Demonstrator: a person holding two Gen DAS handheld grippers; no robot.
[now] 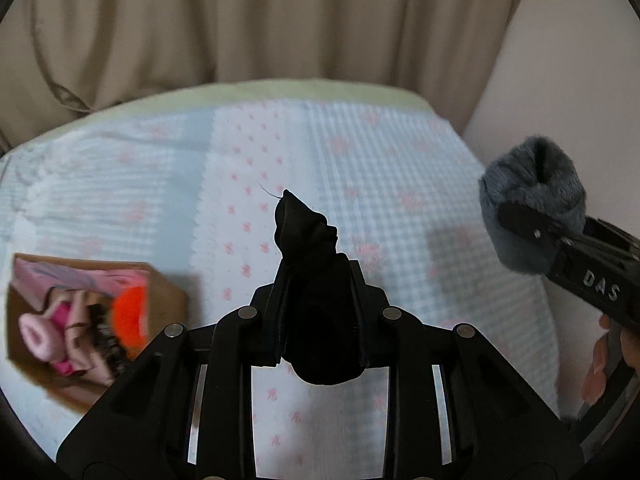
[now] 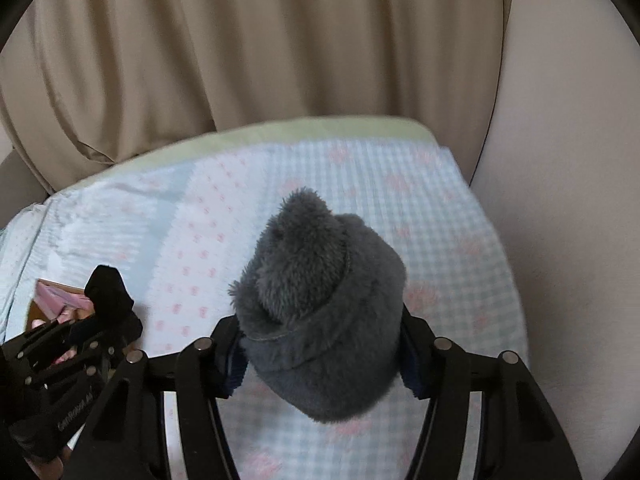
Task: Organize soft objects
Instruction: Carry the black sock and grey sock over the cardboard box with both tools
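Nearest in the left wrist view, the left hand-held gripper [image 1: 320,300] is clenched on a bundle of black cloth [image 1: 310,280], which fills the gap between its fingers and sticks up past their tips in a creased point. In the right wrist view the right hand-held gripper [image 2: 320,344] is clamped on a rolled grey fuzzy sock [image 2: 320,312], its fingers pressing in on both sides of the roll, whose folded cuff wraps a rounded inner lump. Both bundles are held up above the bed [image 1: 400,184], not touching it.

From the left camera, the grey roll and the right tool appear at the right edge, over the bed's right side, with the person's fingers [image 1: 600,364] visible beneath. From the right camera, the left tool and its black bundle [image 2: 110,292] show at the lower left.

Below and beyond, the bed is covered in a pale blue checked sheet with pink flowers. Near its left edge sits a cardboard box [image 1: 168,292] holding rolled soft items in pink, orange and a dark pattern, blurred.

Farthest off, a beige curtain [image 1: 280,20] hangs behind the bed, with a plain wall [image 2: 560,160] to the right.
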